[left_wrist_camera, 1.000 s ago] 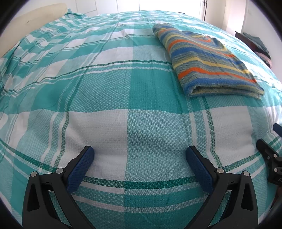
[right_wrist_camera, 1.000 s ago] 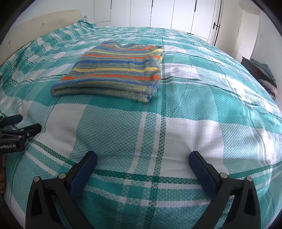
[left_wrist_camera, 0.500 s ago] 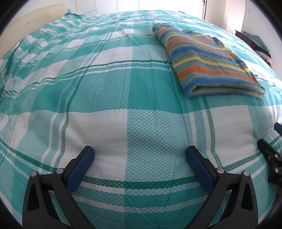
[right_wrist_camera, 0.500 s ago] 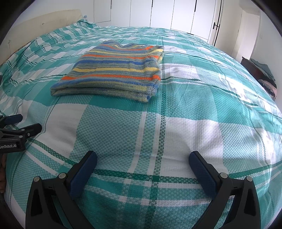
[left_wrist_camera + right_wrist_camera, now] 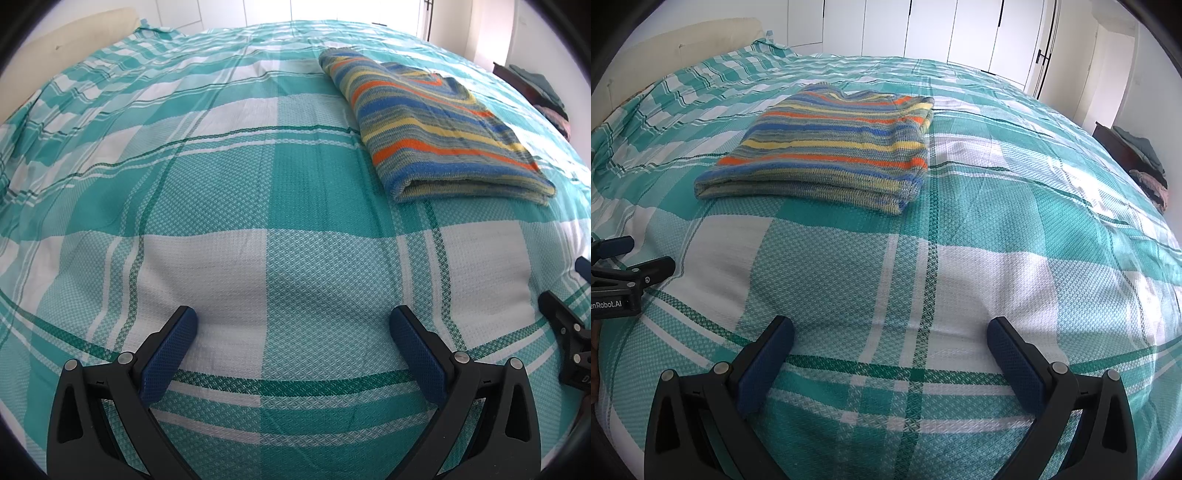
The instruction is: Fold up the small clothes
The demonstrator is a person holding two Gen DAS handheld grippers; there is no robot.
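Observation:
A striped knit garment (image 5: 432, 122) in blue, orange, yellow and grey lies folded flat on the teal-and-white plaid bedspread (image 5: 229, 184). It also shows in the right wrist view (image 5: 831, 147). My left gripper (image 5: 293, 321) is open and empty, low over the bedspread, short of the garment and to its left. My right gripper (image 5: 890, 328) is open and empty, low over the bedspread in front of the garment. Each gripper shows at the edge of the other's view: the right gripper (image 5: 565, 332) and the left gripper (image 5: 624, 277).
A cream headboard (image 5: 683, 51) stands at the far left. White wardrobe doors (image 5: 923, 29) line the back wall. A dark stand with piled clothes (image 5: 1145, 162) sits beside the bed at the right.

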